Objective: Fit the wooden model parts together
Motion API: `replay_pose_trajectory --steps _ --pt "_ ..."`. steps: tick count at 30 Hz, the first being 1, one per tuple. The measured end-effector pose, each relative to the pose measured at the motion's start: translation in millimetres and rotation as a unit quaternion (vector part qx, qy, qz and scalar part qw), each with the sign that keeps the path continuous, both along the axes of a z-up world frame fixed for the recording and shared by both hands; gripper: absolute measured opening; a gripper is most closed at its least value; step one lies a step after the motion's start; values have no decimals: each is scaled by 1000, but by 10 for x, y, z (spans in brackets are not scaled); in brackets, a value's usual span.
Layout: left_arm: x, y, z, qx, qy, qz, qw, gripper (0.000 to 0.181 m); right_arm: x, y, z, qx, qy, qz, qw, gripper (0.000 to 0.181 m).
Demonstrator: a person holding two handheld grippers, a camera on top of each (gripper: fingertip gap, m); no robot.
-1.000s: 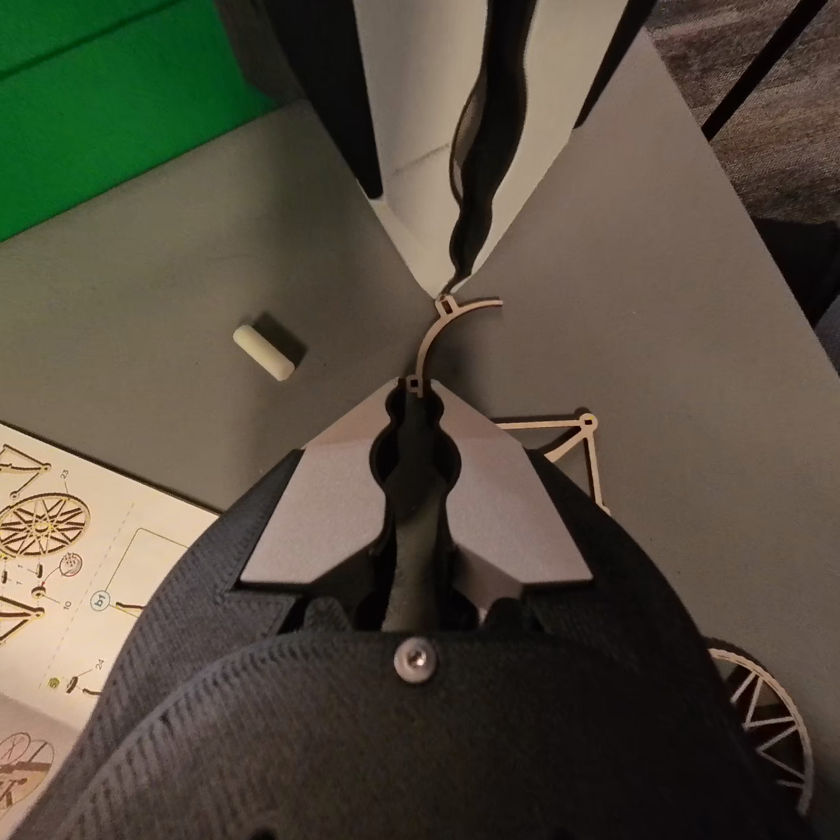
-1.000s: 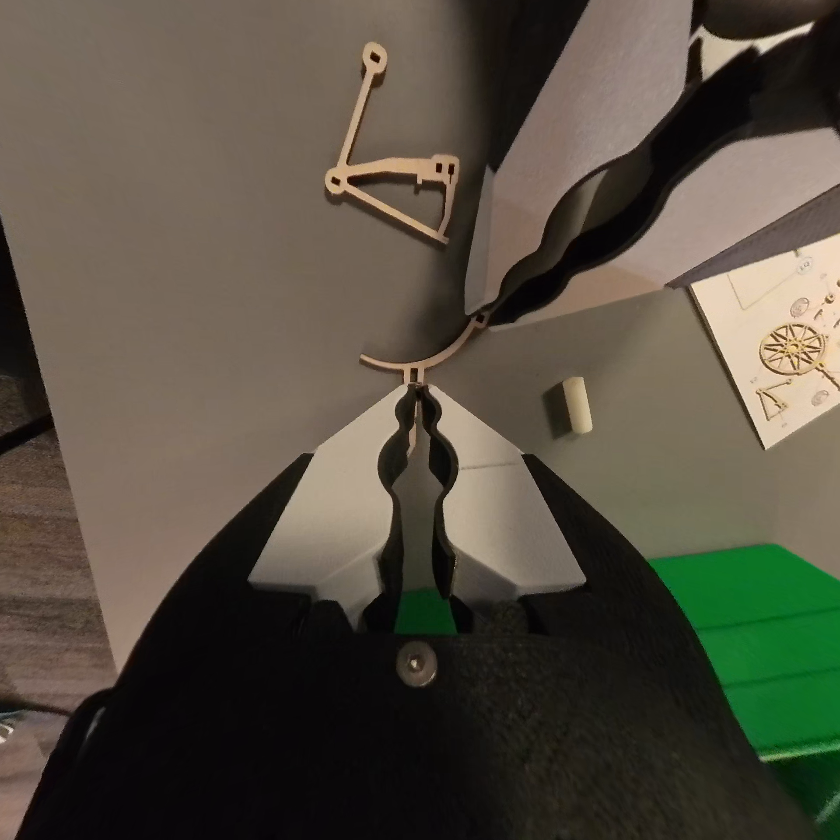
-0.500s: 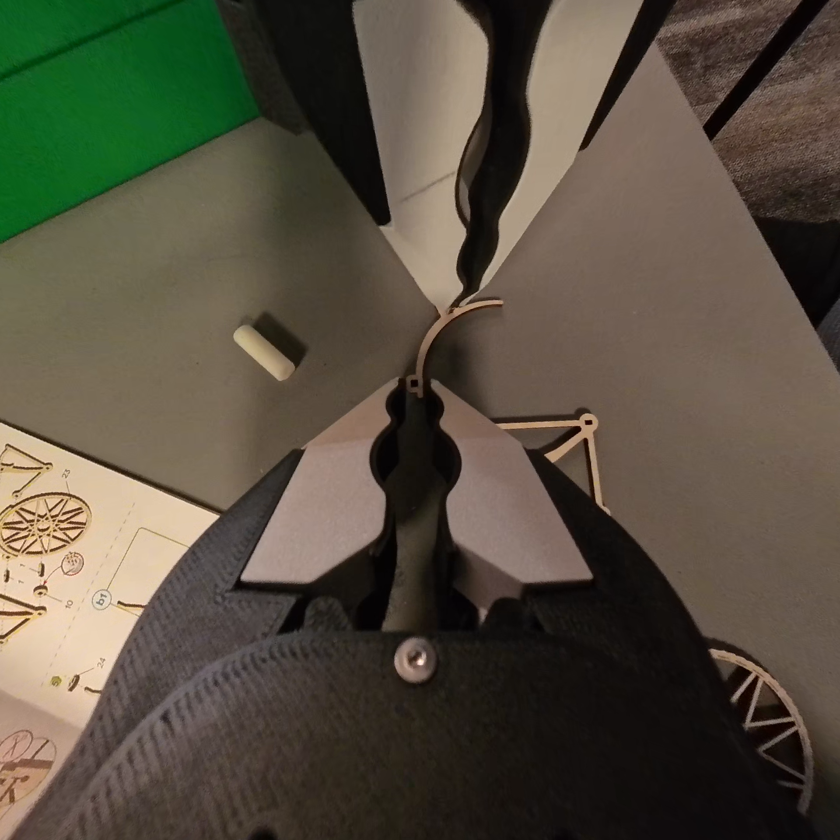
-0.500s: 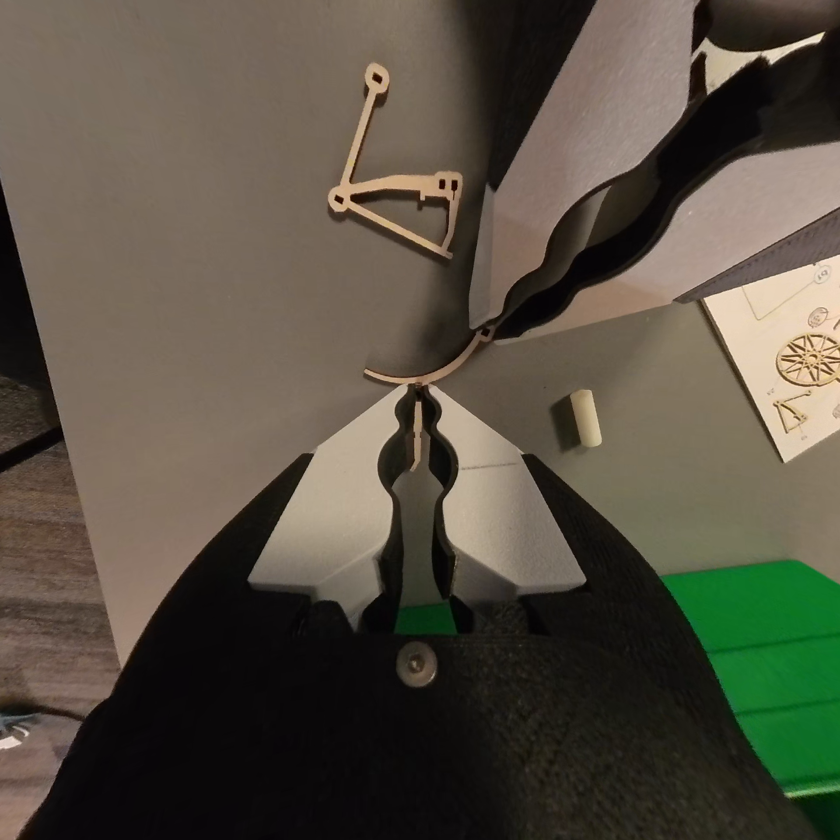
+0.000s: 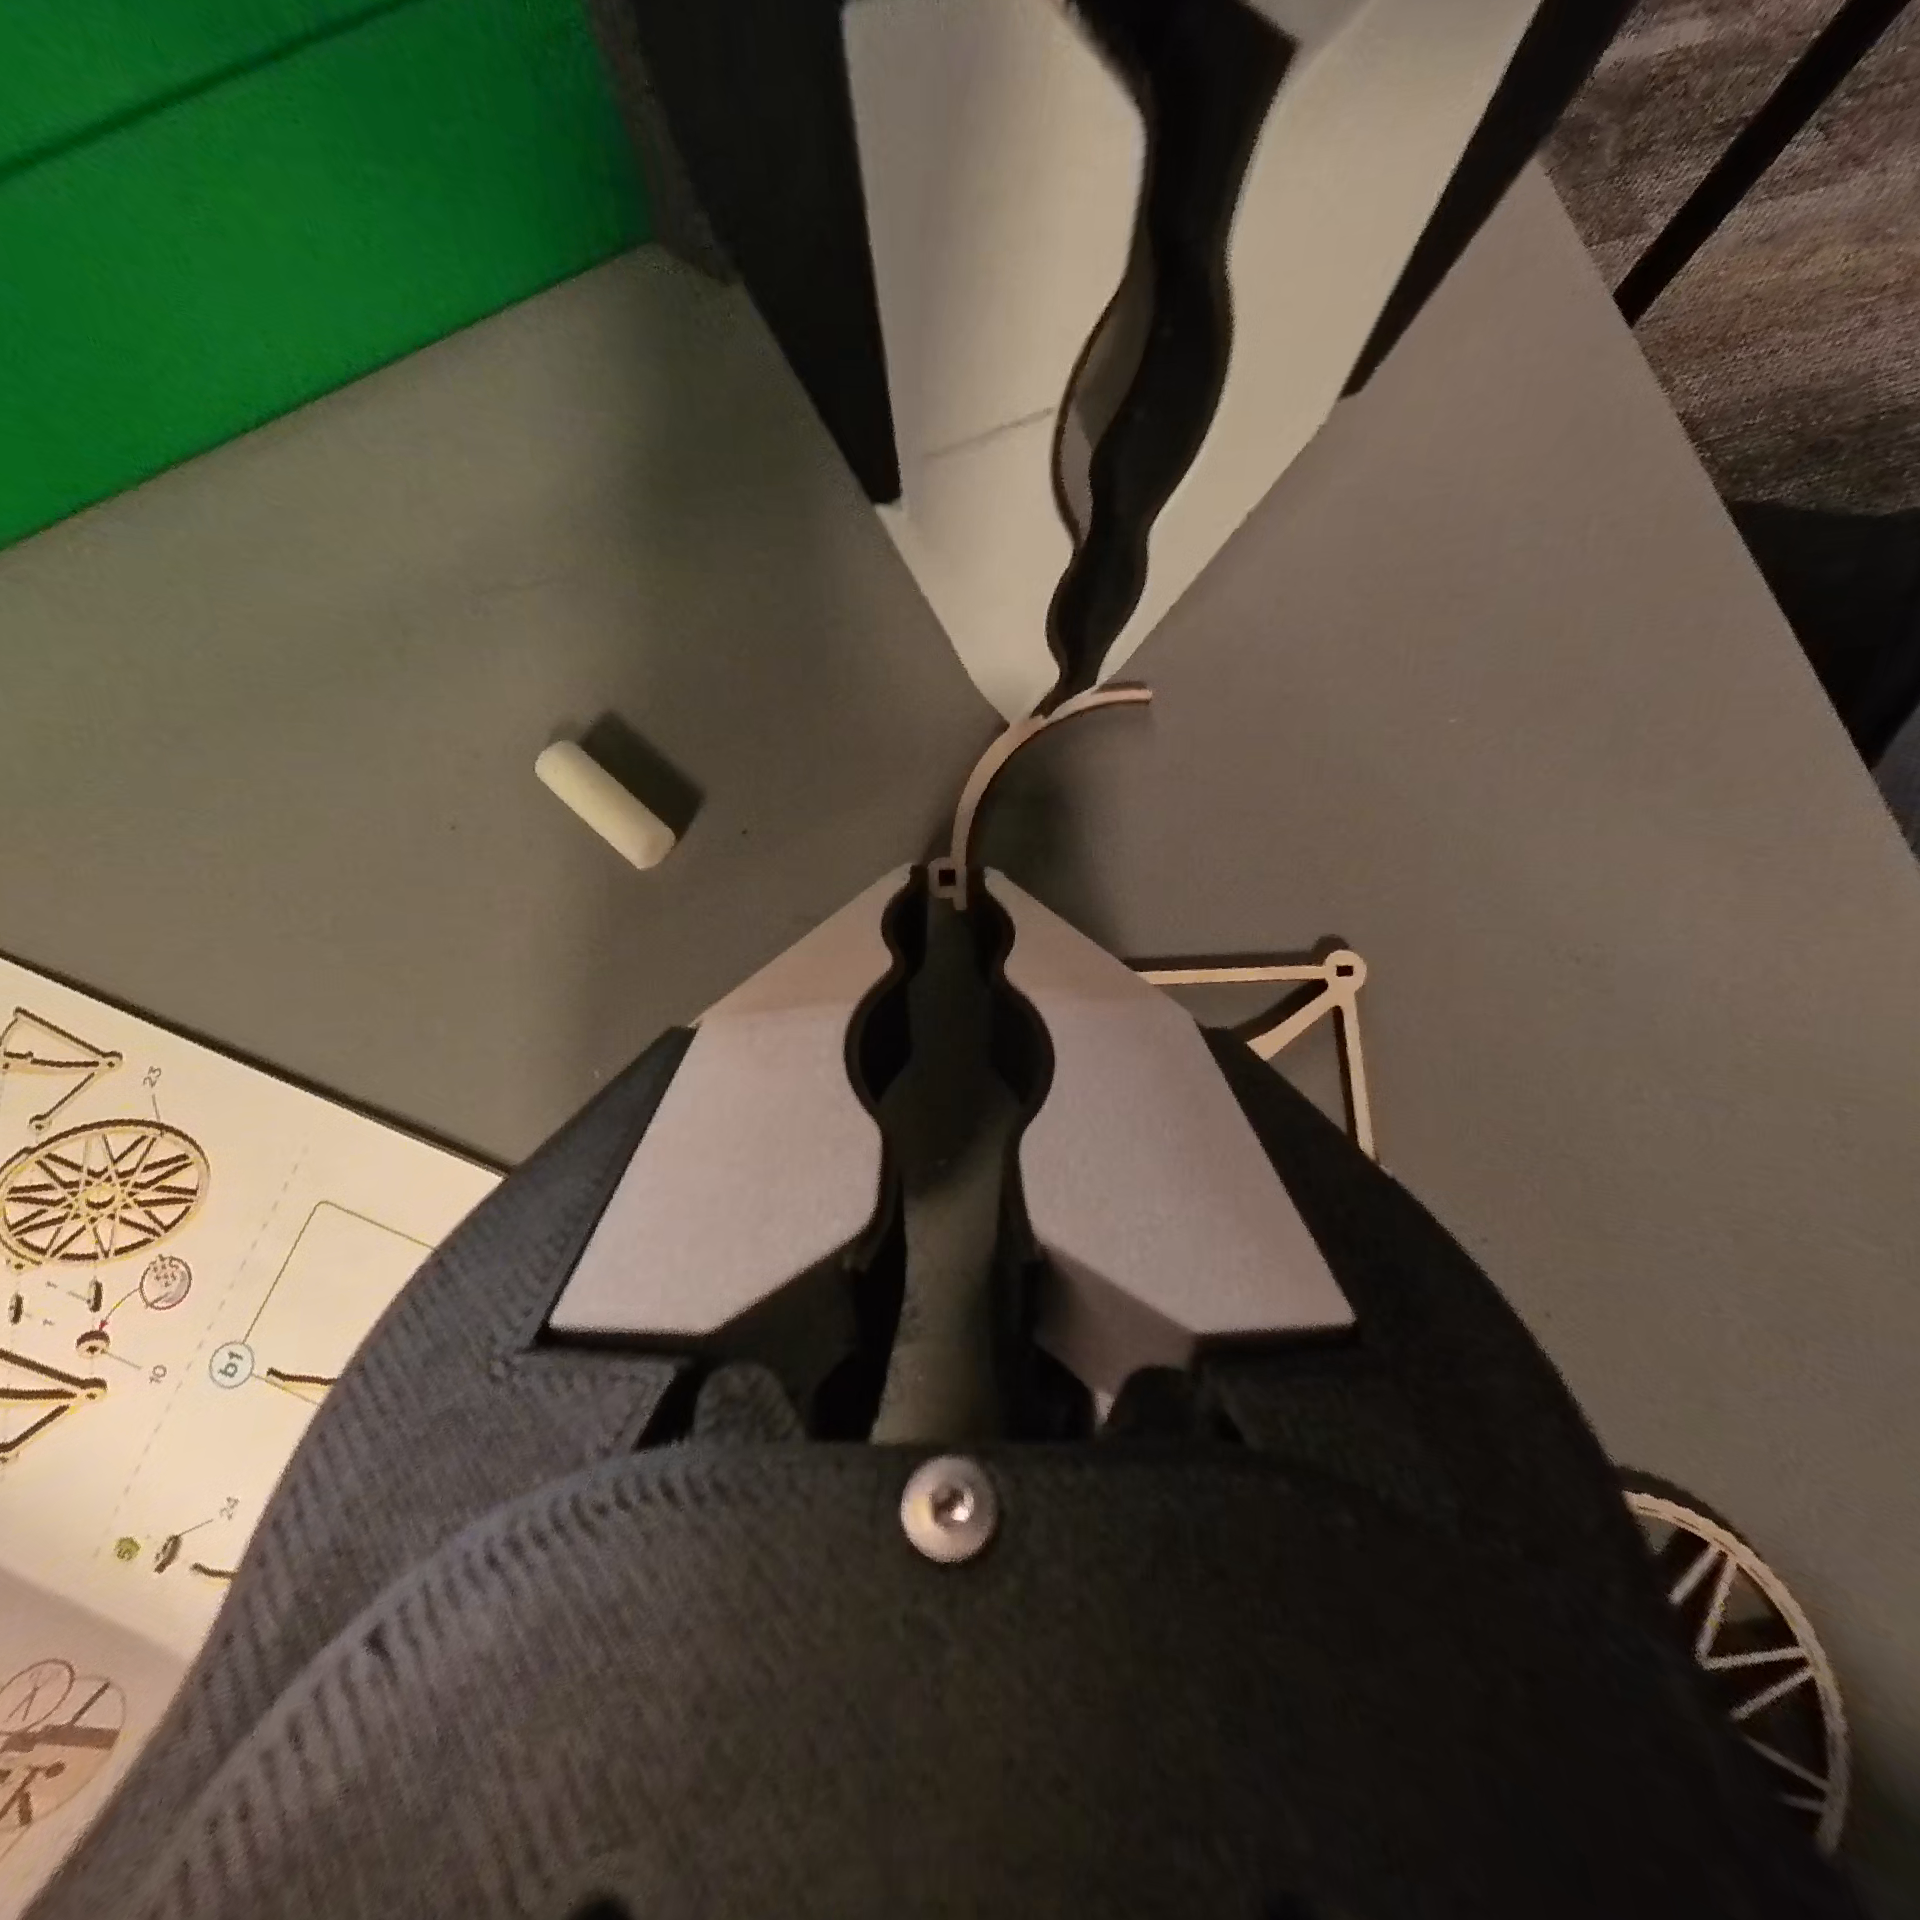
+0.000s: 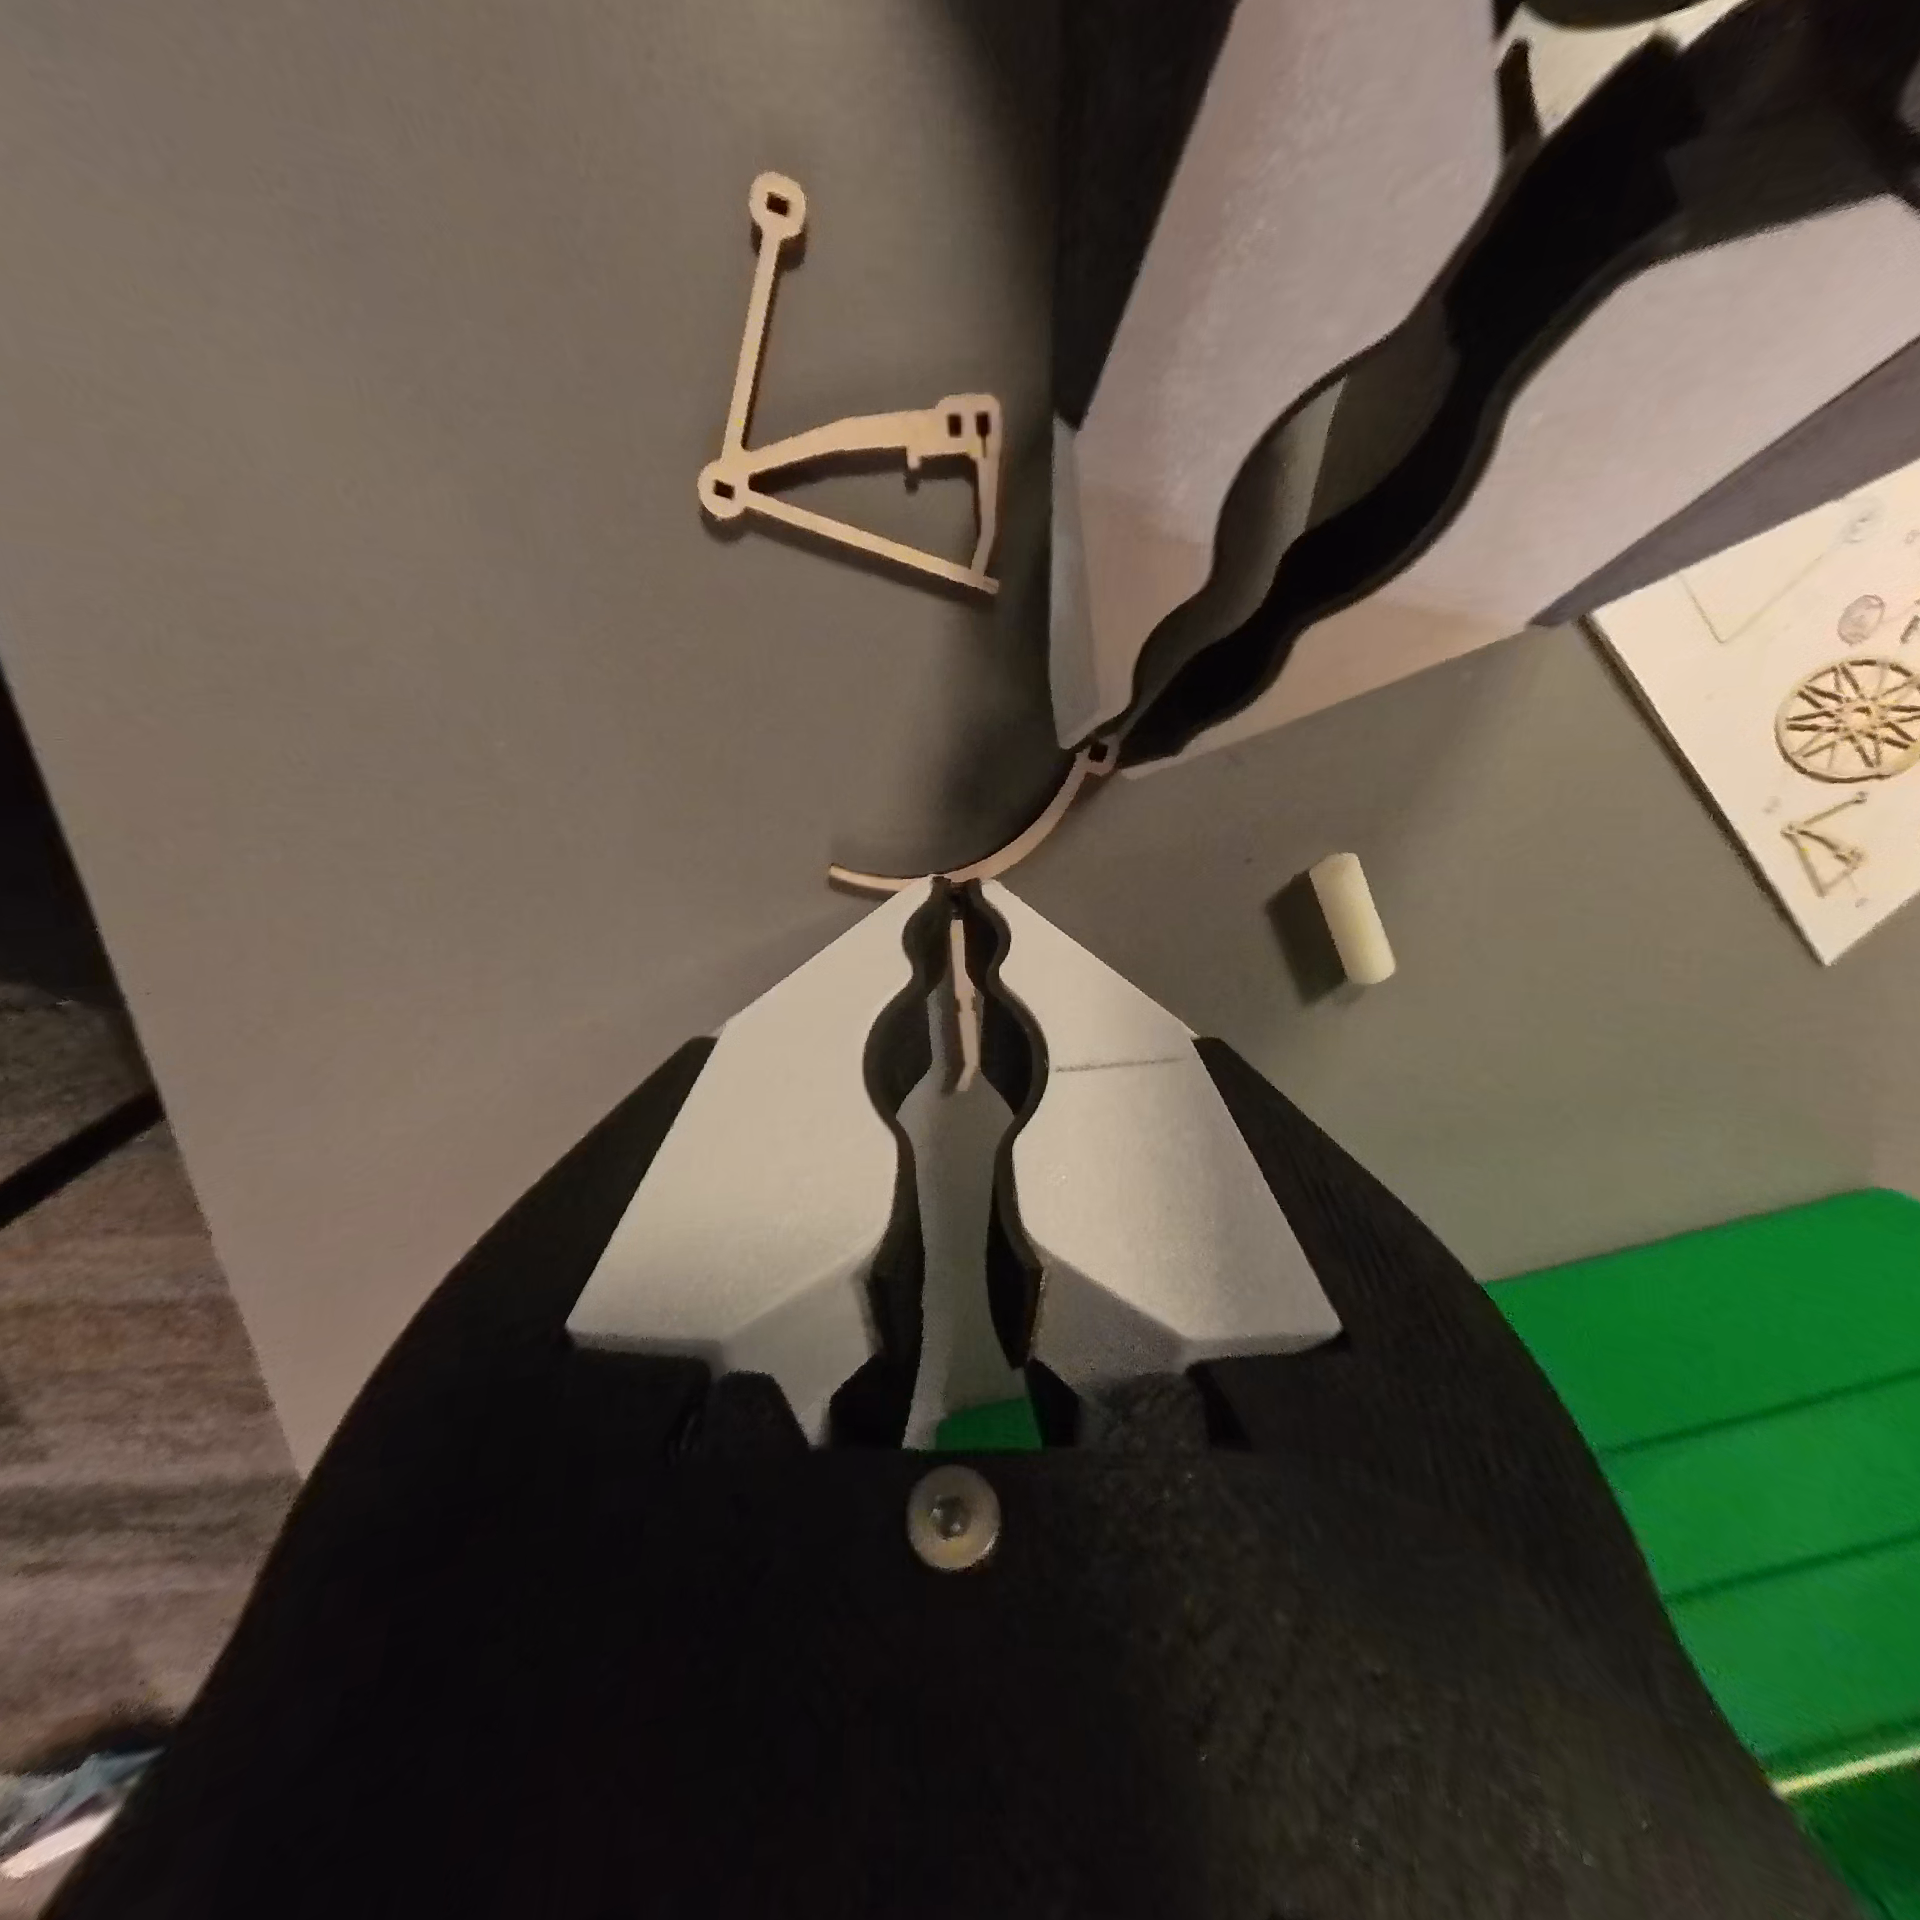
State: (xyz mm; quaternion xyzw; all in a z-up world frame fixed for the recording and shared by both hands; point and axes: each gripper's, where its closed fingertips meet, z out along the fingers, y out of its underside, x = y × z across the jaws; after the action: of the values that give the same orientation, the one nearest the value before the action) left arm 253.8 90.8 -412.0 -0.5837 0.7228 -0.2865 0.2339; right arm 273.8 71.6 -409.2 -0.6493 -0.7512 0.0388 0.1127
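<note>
The left gripper [image 5: 951, 883] is clamping the curved wooden arc [image 5: 997, 774], and the right gripper [image 6: 961, 902] is pinching a small wooden strip [image 6: 964, 1023] against it. The joint is looking only partly seated; the frame piece [image 6: 862, 468] and wheel [image 5: 1756, 1662] are lying unattached.

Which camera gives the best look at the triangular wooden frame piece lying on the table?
The right wrist view: the triangular frame piece lies whole and unobstructed on the grey table. The left wrist view shows only one corner beyond the left gripper.

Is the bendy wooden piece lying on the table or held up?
Held up. The left gripper pinches one end of the curved wooden piece; the right gripper pinches its middle.
</note>
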Motion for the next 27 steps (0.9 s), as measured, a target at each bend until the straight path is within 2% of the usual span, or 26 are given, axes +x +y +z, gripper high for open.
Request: replay_pose_trajectory --steps 2,6,10,11,14,17,22,27 --pt "22 68 76 13 -23 15 1000 11 0 6 6 41 0 18 999 0" --pt "-13 152 531 -31 -112 41 992 36 -32 85 165 173 36 54 983 0" --pt "-36 137 817 -123 -155 59 978 61 -32 279 604 363 55 81 927 0" --pt "-18 131 868 -135 -169 61 974 62 -22 328 730 404 55 79 910 0" --pt "80 156 1092 -148 -243 81 955 52 -27 417 1088 521 32 96 847 0" --pt "109 160 1404 -142 -334 95 927 42 -70 434 1336 600 2 119 791 0" --pt "65 204 1624 -82 -384 128 911 20 -147 426 1487 653 -28 153 741 0" --pt "76 189 1617 -66 -374 133 916 16 -188 426 1570 680 -37 169 713 0"
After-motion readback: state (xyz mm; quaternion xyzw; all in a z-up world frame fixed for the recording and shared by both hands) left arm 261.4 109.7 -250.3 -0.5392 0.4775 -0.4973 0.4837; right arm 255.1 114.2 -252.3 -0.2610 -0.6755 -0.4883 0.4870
